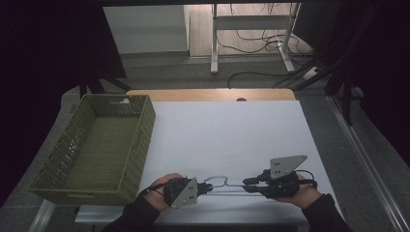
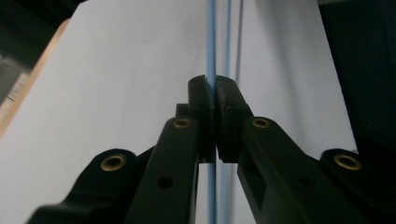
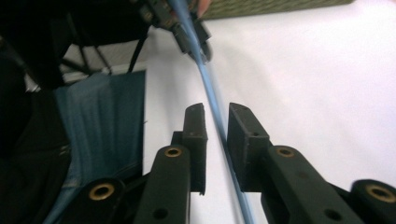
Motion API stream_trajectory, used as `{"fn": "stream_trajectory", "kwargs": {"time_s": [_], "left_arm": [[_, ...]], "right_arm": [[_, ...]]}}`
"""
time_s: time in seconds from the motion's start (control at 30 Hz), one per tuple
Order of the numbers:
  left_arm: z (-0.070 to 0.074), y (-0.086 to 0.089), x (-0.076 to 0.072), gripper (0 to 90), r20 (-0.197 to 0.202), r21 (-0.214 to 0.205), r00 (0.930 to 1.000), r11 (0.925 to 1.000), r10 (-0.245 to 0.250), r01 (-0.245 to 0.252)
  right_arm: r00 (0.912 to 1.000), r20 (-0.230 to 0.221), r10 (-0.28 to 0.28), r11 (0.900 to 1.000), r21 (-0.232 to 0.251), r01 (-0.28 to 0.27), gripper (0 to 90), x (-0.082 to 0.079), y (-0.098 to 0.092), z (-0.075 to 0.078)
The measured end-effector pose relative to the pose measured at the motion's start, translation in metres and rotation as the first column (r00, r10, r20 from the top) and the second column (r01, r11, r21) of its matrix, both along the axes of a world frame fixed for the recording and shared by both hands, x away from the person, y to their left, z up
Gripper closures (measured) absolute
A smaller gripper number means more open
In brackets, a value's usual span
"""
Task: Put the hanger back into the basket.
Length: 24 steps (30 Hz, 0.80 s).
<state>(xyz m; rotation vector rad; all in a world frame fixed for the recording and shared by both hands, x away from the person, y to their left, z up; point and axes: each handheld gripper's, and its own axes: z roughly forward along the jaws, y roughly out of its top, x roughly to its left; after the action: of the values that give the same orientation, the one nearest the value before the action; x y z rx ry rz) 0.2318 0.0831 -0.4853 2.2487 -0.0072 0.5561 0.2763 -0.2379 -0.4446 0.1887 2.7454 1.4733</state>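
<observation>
your left gripper [image 2: 214,86] has its jaws pressed together on a thin light-blue wire hanger [image 1: 223,183], while your right gripper [image 3: 215,116] has its jaws apart with the same wire running up the gap between them, touching neither that i can tell. the hanger lies low over the white table [image 1: 227,130], near its front edge, between your 2 hands — its long axis runs left to right, hook end toward your left hand. the green woven basket [image 1: 140,140] sits to the left, nearer your left gripper.
</observation>
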Motion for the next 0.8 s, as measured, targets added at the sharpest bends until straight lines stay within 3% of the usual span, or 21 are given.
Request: {"fn": "stream_trajectory", "kwargs": {"time_s": [0.07, 0.13, 0.2, 0.23, 0.27, 0.3, 0.4, 0.5, 0.6, 0.7, 0.77, 0.8], "left_arm": [[-0.001, -0.001, -0.001, 87.1, 0.005, 0.016, 0.9997, 0.9996, 0.022, -0.023], [0.001, 0.000, 0.001, 87.1, -0.023, -0.008, 0.9988, 0.9990, 0.044, -0.044], [0.004, 0.002, 0.001, 87.1, -0.017, -0.028, 0.9971, 0.9968, 0.075, -0.075], [0.006, 0.003, 0.003, 87.2, -0.043, -0.038, 0.9957, 0.9958, 0.082, -0.084], [0.008, 0.004, 0.002, 87.2, -0.035, -0.050, 0.9948, 0.9939, 0.096, -0.098], [0.010, 0.005, 0.003, 87.1, -0.050, -0.068, 0.9928, 0.9914, 0.108, -0.112], [0.018, 0.009, 0.002, 87.1, -0.051, -0.090, 0.9880, 0.9846, 0.146, -0.150], [0.029, 0.015, 0.000, 87.1, -0.051, -0.128, 0.9808, 0.9727, 0.188, -0.193], [0.041, 0.022, -0.004, 87.1, -0.029, -0.147, 0.9713, 0.9602, 0.236, -0.238], [0.053, 0.031, -0.008, 87.1, -0.025, -0.177, 0.9598, 0.9438, 0.280, -0.280], [0.057, 0.034, -0.009, 87.1, -0.028, -0.185, 0.9575, 0.9399, 0.287, -0.287], [0.064, 0.040, -0.012, 87.1, -0.014, -0.197, 0.9493, 0.9300, 0.314, -0.311]], "right_arm": [[0.9989, 0.023, -0.041, 0.9991, 0.008, 0.041, 68.6, -0.001, -0.005, 0.003], [0.9959, 0.039, -0.082, 0.9963, 0.028, 0.081, 62.5, -0.002, -0.011, 0.006], [0.9894, 0.041, -0.140, 0.9894, 0.047, 0.138, 54.8, -0.003, -0.016, 0.011], [0.9873, 0.046, -0.152, 0.9872, 0.055, 0.150, 54.4, -0.004, -0.018, 0.013], [0.9840, 0.051, -0.170, 0.9839, 0.063, 0.167, 52.6, -0.005, -0.021, 0.015], [0.9814, 0.041, -0.187, 0.9802, 0.072, 0.184, 48.6, -0.006, -0.024, 0.016], [0.9675, 0.033, -0.251, 0.9652, 0.085, 0.247, 39.2, -0.007, -0.031, 0.018], [0.9437, 0.033, -0.329, 0.9408, 0.097, 0.325, 27.1, -0.008, -0.037, 0.018], [0.9112, 0.030, -0.411, 0.9081, 0.103, 0.406, 14.7, -0.008, -0.043, 0.018], [0.8732, 0.038, -0.486, 0.8700, 0.118, 0.479, 5.6, -0.009, -0.050, 0.017], [0.8416, 0.031, -0.539, 0.8376, 0.123, 0.532, 0.7, -0.009, -0.055, 0.016], [0.8251, 0.033, -0.564, 0.8215, 0.124, 0.556, 0.0, -0.009, -0.057, 0.015]]}}
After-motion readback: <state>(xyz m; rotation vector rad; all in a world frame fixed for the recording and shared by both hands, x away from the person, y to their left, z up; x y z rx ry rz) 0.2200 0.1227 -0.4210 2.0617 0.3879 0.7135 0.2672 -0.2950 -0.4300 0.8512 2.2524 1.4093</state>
